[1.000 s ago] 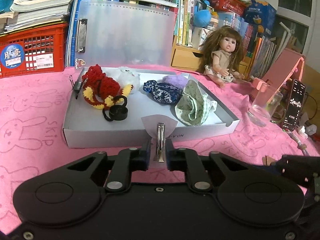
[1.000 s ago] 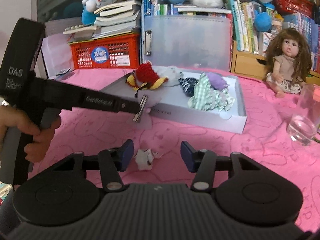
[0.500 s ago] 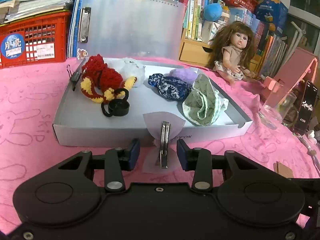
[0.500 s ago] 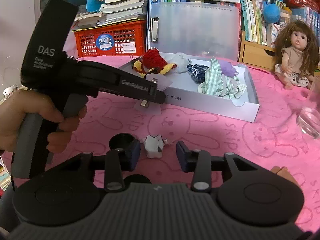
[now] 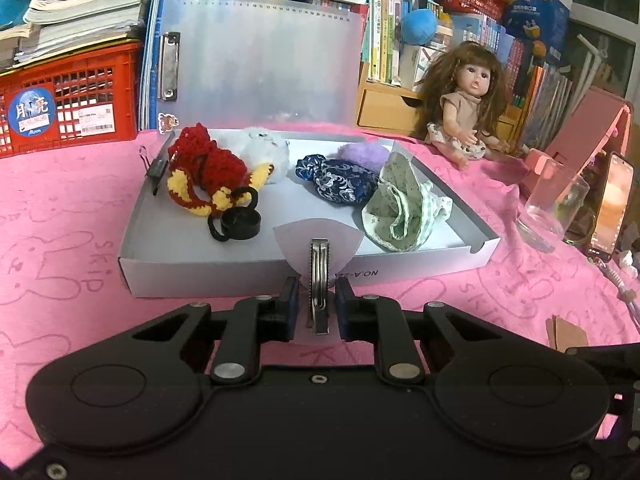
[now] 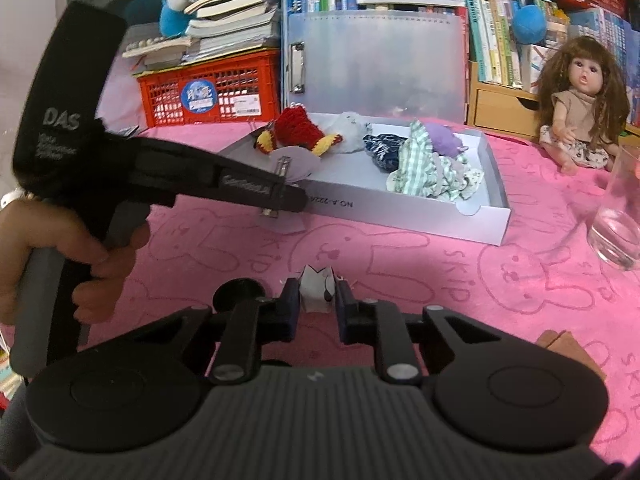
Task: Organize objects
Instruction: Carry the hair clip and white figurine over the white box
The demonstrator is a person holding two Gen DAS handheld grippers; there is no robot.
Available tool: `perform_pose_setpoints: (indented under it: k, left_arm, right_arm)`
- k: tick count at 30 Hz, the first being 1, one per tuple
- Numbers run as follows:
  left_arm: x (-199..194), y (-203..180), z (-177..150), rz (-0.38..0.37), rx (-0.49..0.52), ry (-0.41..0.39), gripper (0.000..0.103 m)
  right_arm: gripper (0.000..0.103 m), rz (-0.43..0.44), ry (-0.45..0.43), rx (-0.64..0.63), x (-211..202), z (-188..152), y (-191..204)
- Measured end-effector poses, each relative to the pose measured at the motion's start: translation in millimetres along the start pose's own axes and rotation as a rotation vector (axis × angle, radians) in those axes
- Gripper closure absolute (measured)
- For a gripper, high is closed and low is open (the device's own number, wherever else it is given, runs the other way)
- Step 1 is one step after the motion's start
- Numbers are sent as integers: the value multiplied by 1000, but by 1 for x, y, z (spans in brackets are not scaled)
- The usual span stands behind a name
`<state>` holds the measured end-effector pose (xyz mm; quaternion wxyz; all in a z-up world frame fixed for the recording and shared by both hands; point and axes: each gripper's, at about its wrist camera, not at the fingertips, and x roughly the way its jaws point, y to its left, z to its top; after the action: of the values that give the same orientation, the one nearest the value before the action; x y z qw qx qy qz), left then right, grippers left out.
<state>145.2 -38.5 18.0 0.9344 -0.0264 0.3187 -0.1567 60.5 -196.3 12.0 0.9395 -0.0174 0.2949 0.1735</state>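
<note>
My left gripper (image 5: 317, 304) is shut on a metal hair clip (image 5: 319, 276) with a lilac bow, just before the front wall of a grey shallow box (image 5: 200, 276); its jaws are closing and the pads press the clip. The box holds a red and yellow crocheted piece (image 5: 204, 172), a blue patterned pouch (image 5: 340, 182), a green checked cloth (image 5: 404, 208) and a black ring (image 5: 238, 224). My right gripper (image 6: 317, 304) is low over the pink cloth, its jaws closing with the pads pressing a small white figure (image 6: 318, 290). The left gripper (image 6: 280, 196) and its hand (image 6: 92, 264) show on the left.
A doll (image 5: 466, 108), a drinking glass (image 5: 554, 212), a phone (image 5: 612, 208) and a pink stand (image 5: 588, 128) are at the right. A red crate (image 5: 68, 100) and a translucent clipboard (image 5: 260, 64) stand behind the box. A black round thing (image 6: 240, 292) lies by my right gripper.
My right gripper's jaws have closed from wide apart onto the small white figure. My left gripper's jaws parted around the clip half a second ago and have closed on it again.
</note>
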Motion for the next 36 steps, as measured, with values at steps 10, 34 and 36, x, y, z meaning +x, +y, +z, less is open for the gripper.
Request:
perform_pose_setpoints:
  k: [10,34,36]
  left_arm:
    - [-16,5,5,43,-8,-18,85]
    - [-26,19,21,66,-27,-73,85]
    - [-25,20,21,68,-28,-72,85]
  right_arm:
    - [81,-64,-23,42,-4,12,-9]
    - [81,-173,-66,141,-2,46,-43]
    - [81,-175,-67,149,0,48,-46]
